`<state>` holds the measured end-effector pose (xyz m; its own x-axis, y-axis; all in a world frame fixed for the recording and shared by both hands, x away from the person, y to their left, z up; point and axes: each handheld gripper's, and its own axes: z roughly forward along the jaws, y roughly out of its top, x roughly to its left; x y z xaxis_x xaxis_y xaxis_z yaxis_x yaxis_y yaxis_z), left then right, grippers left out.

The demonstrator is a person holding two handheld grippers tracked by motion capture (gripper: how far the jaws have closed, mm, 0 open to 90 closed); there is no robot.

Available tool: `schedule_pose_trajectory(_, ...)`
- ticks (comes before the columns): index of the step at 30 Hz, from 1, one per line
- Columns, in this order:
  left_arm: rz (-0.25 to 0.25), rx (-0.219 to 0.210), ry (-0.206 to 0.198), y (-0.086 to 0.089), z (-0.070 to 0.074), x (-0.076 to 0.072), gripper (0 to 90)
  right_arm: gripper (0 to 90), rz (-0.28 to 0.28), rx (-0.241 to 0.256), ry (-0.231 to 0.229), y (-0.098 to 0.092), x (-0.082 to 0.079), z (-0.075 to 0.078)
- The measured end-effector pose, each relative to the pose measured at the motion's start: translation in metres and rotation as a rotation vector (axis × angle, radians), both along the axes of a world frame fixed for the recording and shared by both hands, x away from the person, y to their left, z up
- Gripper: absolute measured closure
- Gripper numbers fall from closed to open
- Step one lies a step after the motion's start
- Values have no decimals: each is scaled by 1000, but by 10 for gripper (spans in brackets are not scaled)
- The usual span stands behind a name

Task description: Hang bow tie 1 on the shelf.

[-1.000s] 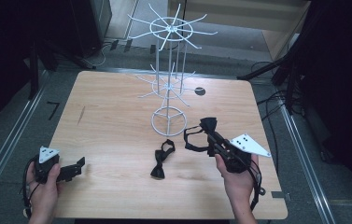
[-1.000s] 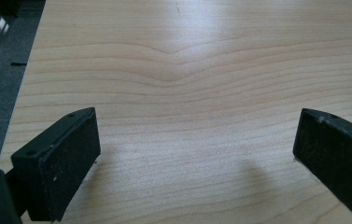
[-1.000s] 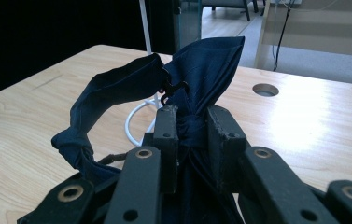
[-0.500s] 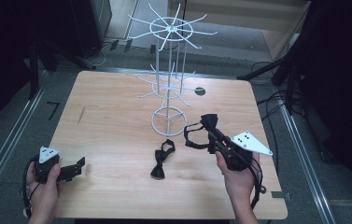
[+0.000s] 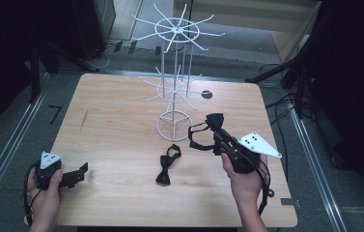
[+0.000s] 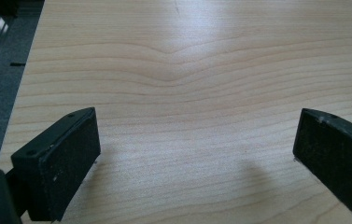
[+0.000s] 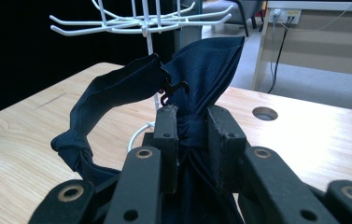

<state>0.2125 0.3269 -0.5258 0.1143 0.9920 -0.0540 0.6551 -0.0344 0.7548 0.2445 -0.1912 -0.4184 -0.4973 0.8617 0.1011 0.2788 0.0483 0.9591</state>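
Left gripper (image 5: 76,175) parked at near-left table (image 5: 121,121) edge, jaws spread, unchanged. Spare bow tie (image 5: 166,166) flat mid-table. Right gripper (image 5: 217,135) has lifted bow tie (image 5: 207,130) slightly toward rack (image 5: 175,87); hanging probably next. Right gripper view: jaws pinch knot (image 7: 190,126), strap hook (image 7: 171,91) visible; high view too coarse.

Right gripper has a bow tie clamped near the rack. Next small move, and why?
Probably lift the right gripper and carry its bow tie toward a lower arm of the white wire rack. The jaws are shut on the knot, the strap loop hangs open, and the rack stands just beyond. The left gripper waits open over bare table.
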Motion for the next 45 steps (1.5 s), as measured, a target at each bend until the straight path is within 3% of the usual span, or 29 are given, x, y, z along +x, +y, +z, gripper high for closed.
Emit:
schedule_pose_trajectory(30, -2, -3, 4, 0, 0, 0, 10, 761, 4, 42, -65, 12, 12, 29)
schedule_pose_trajectory(45, -2, -3, 1, 0, 0, 0, 10, 762, 11, 68, -52, 20, 25, 32)
